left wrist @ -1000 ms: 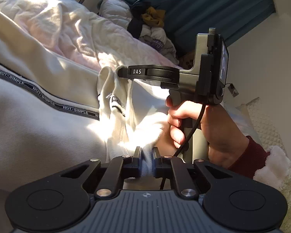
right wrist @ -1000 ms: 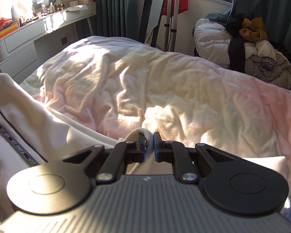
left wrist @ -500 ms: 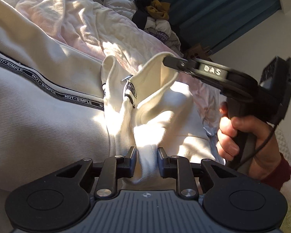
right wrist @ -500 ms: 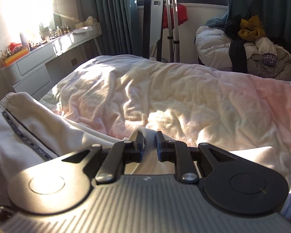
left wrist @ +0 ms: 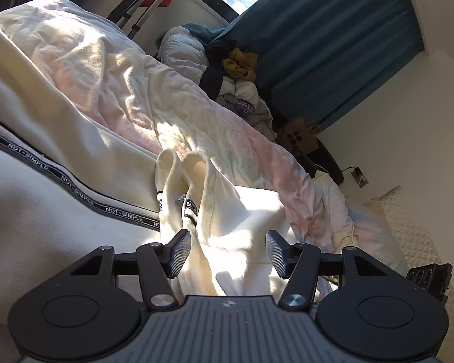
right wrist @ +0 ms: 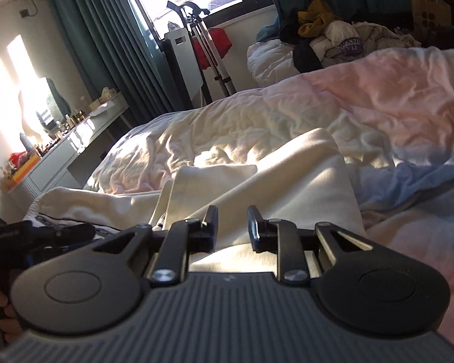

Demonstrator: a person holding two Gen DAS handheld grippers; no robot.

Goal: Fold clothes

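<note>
A cream white garment (left wrist: 45, 217) with a black "NOT-SIMPLE" band (left wrist: 75, 187) lies on the bed. Its bunched collar end (left wrist: 190, 181) lies just ahead of my left gripper (left wrist: 228, 252), which is open with loose folds lying between its jaws. My right gripper (right wrist: 232, 227) is open and holds nothing, just above a folded cream part of the garment (right wrist: 287, 181). The left gripper's body (right wrist: 39, 236) shows at the left of the right wrist view.
A rumpled pink and white duvet (left wrist: 130, 90) covers the bed (right wrist: 378, 96). A pile of clothes (right wrist: 333, 39) sits at the far end by teal curtains (left wrist: 333, 45). A white dresser (right wrist: 60, 157) stands at the left. A quilted pillow (left wrist: 414, 227) lies to the right.
Both grippers were shut on the garment's edge and have opened, letting the cloth drop. The right gripper has moved out of the left wrist view, to the right.
</note>
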